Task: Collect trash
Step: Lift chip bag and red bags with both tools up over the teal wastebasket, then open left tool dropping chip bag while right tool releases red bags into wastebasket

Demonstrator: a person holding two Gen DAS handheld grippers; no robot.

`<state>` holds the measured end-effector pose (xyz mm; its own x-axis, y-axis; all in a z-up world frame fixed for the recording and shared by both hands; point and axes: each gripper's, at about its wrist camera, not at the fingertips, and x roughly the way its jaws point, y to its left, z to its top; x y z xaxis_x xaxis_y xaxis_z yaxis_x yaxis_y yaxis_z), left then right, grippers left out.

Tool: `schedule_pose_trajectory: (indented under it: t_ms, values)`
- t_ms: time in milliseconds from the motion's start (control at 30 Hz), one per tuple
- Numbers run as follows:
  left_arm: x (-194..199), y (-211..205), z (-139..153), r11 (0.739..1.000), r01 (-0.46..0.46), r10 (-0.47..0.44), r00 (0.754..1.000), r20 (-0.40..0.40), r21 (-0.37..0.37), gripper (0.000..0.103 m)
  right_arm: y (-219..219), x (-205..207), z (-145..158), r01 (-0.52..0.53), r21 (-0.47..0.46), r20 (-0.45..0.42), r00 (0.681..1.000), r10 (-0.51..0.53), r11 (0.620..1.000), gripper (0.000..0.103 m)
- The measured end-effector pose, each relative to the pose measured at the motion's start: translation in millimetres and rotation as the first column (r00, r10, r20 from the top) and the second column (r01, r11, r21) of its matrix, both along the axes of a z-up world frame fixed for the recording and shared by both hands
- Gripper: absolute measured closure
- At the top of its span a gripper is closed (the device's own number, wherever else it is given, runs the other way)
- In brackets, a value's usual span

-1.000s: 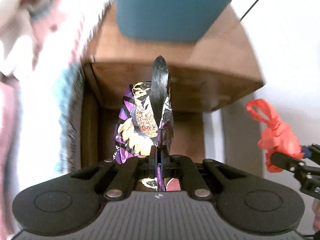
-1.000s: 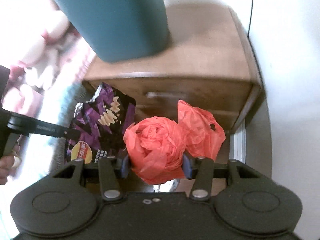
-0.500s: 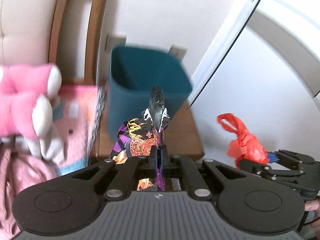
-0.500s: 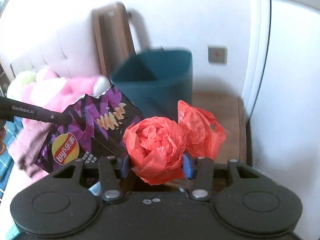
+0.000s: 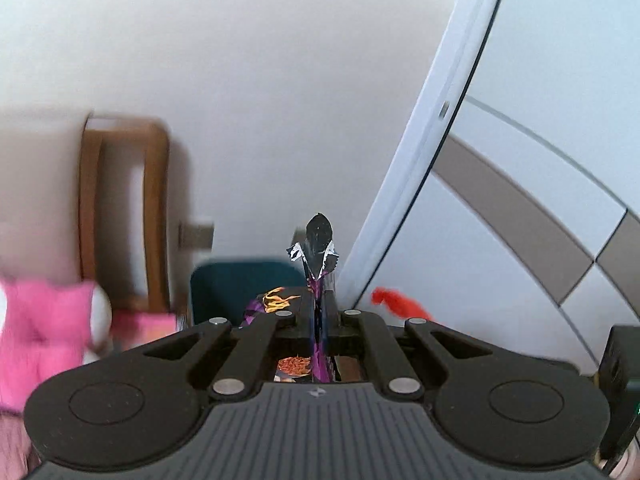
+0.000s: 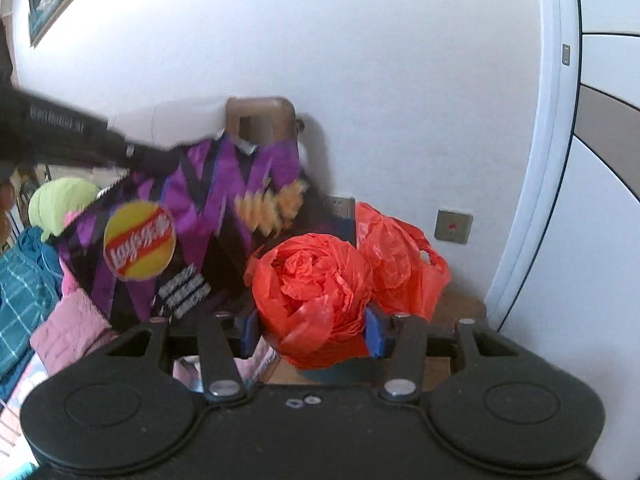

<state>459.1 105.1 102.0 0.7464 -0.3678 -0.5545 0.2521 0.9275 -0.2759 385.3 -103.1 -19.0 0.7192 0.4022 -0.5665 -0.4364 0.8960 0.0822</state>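
Ahead and below both grippers sits the teal bin (image 5: 248, 288) — left gripper (image 5: 320, 312) clenched on the purple chip bag (image 5: 318, 248), right gripper (image 6: 312, 320) clamping the red plastic bag (image 6: 316, 280).

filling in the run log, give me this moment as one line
left claw: shut on chip bag | right claw: shut on red plastic bag | teal bin: ahead, nothing dropped yet

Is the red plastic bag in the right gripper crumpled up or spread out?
Crumpled. The red plastic bag is a wadded ball clamped between the right gripper pads, with a looser handle end bunched behind it.
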Motion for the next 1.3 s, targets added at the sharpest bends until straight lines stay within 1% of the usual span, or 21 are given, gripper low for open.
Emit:
schedule_pose_trajectory:
  t_ms: [133,200,300,433,500,567,600,700,800,867,967,1100,1133,1167,1233,1267,1300]
  values:
    - [37,-16,17,1.0,-0.013,0.011,0.998,0.057,0.02,0.101,4,31,15,-0.007,-0.01,0.028,1.0,0.007,1.0,0.054]
    - [55,-26,16,0.999,-0.026,0.023,0.997,0.078,0.037,0.101,5,49,19,-0.02,-0.014,0.033,0.999,0.02,1.0,0.054]
    - [89,-37,4,0.998,-0.056,0.054,0.997,0.058,0.038,0.101,8,85,16,-0.055,-0.041,0.028,0.998,0.056,0.998,0.054]
    - [134,-45,-34,0.993,-0.107,0.108,0.994,-0.013,0.056,0.101,15,141,-2,-0.116,-0.083,0.003,0.993,0.116,0.99,0.054]
    - [158,-46,-63,0.988,-0.134,0.139,0.988,-0.06,0.074,0.101,18,160,-14,-0.152,-0.105,-0.014,0.988,0.152,0.983,0.054]
    - [173,-45,-87,0.984,-0.155,0.164,0.981,-0.105,0.088,0.101,22,184,-32,-0.193,-0.133,-0.039,0.981,0.189,0.972,0.054]
    - [181,-46,-102,0.982,-0.162,0.174,0.976,-0.13,0.099,0.101,25,190,-41,-0.214,-0.144,-0.053,0.977,0.208,0.966,0.054]
    - [192,-45,-138,0.974,-0.175,0.201,0.963,-0.182,0.147,0.101,34,209,-67,-0.275,-0.185,-0.1,0.96,0.26,0.944,0.054]
    - [203,-45,-168,0.968,-0.186,0.222,0.947,-0.231,0.17,0.101,52,229,-95,-0.338,-0.22,-0.145,0.939,0.312,0.915,0.054]
    - [207,-43,-179,0.962,-0.195,0.239,0.94,-0.245,0.193,0.101,59,238,-110,-0.371,-0.239,-0.178,0.925,0.335,0.897,0.054]
    - [219,-38,-199,0.957,-0.205,0.261,0.917,-0.302,0.204,0.101,59,244,-129,-0.401,-0.249,-0.226,0.909,0.35,0.882,0.054]
    - [230,-39,-230,0.944,-0.183,0.277,0.893,-0.355,0.276,0.1,63,261,-147,-0.432,-0.236,-0.3,0.884,0.358,0.87,0.052]
    - [230,-40,-237,0.939,-0.172,0.279,0.888,-0.366,0.297,0.1,62,267,-152,-0.434,-0.234,-0.31,0.882,0.356,0.87,0.051]
    - [227,-43,-238,0.936,-0.164,0.28,0.883,-0.376,0.312,0.1,59,272,-158,-0.435,-0.231,-0.321,0.879,0.354,0.87,0.049]
    - [227,-43,-248,0.929,-0.151,0.287,0.871,-0.399,0.338,0.099,60,270,-167,-0.436,-0.216,-0.337,0.873,0.353,0.873,0.047]
    - [227,-43,-253,0.924,-0.146,0.292,0.865,-0.409,0.352,0.099,63,276,-170,-0.433,-0.213,-0.341,0.873,0.348,0.876,0.044]
    - [228,-43,-258,0.922,-0.138,0.292,0.86,-0.419,0.361,0.099,57,273,-170,-0.427,-0.211,-0.34,0.875,0.343,0.879,0.039]
